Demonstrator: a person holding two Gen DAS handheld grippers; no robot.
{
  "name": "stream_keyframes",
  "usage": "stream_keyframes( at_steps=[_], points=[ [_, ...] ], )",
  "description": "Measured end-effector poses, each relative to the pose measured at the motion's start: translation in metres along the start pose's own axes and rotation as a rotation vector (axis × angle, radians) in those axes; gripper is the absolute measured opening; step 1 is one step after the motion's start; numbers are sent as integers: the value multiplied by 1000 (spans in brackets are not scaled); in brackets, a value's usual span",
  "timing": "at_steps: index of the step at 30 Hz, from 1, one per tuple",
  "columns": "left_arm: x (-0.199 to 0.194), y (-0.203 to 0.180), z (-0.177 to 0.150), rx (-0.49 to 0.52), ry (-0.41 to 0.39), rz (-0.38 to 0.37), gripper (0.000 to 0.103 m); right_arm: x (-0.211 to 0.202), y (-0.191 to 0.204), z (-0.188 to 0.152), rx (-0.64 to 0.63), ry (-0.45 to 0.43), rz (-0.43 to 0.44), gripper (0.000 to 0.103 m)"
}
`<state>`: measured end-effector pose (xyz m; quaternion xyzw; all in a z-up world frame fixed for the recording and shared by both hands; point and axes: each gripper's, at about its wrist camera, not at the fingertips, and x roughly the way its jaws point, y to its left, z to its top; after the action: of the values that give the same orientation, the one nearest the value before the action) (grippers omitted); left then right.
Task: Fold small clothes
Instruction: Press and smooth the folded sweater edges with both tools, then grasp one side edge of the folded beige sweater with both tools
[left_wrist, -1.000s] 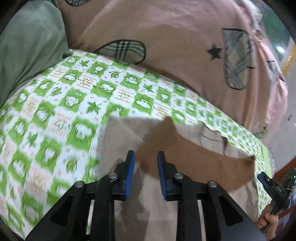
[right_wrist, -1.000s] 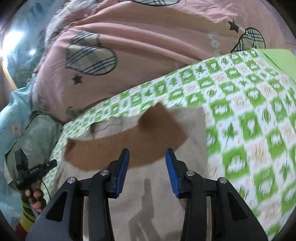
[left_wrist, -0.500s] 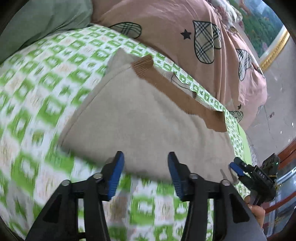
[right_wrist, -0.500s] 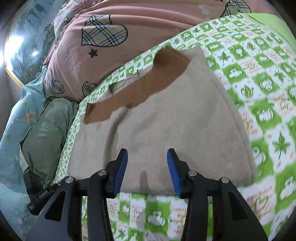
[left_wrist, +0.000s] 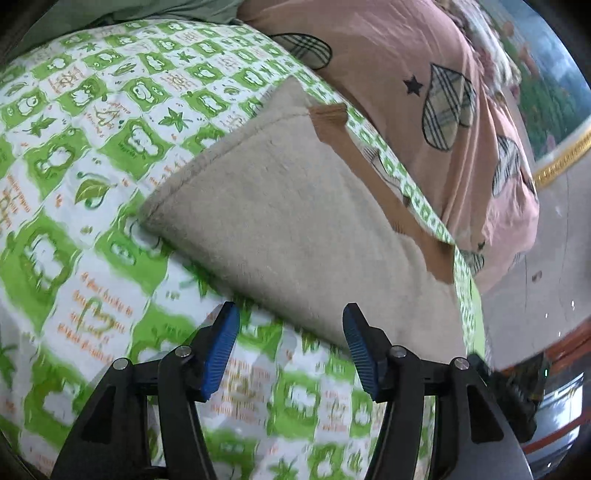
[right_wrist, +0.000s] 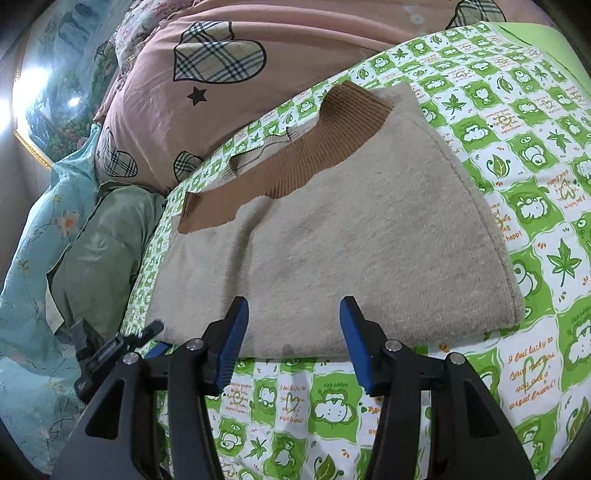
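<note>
A green-and-white patterned sheet (right_wrist: 535, 192) covers the bed, and the folded beige sweater (right_wrist: 351, 240) lies flat on it, its brown ribbed band (right_wrist: 295, 166) along the far edge. Behind the sweater sits a pink pillow (right_wrist: 258, 103) printed with plaid hearts.

Only the right wrist view shows the pale green cloth (right_wrist: 99, 258) and the teal floral fabric (right_wrist: 26, 295) to the left of the sweater, as well as the sweater's whole outline and its rounded near-right corner. Only the left wrist view shows the gold-edged frame (left_wrist: 561, 158) past the pillow and the floor beyond the sweater's right end; that view is blurred in its lower part.

The sweater's near fold edge lies just in front of both grippers. Bare sheet runs wide to the right of the sweater in the right wrist view and to its left in the left wrist view.

The right gripper (right_wrist: 293, 336) is spread wide and holds nothing, its blue pads (right_wrist: 234, 339) at the near edge of the sweater. The left gripper (left_wrist: 290, 347) is likewise released, fingers apart over the sheet just short of the sweater's edge.
</note>
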<state>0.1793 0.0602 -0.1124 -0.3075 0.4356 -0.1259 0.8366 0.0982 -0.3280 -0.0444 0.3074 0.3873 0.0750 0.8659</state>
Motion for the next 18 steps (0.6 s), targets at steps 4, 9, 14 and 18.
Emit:
stream_keyframes(
  at_steps=[4, 9, 14, 18],
  points=[
    [12, 5, 20, -68, -54, -1, 59, 1, 0, 0, 9, 0, 9, 53],
    [23, 8, 46, -131, -114, 10, 56, 5, -1, 13, 2, 0, 23, 53],
    [30, -4, 66, -83, -125, 24, 10, 2, -15, 36, 21, -33, 19, 53],
    [15, -43, 61, 82, -187, 55, 8, 1, -29, 56, 55, -34, 40, 53]
  ],
)
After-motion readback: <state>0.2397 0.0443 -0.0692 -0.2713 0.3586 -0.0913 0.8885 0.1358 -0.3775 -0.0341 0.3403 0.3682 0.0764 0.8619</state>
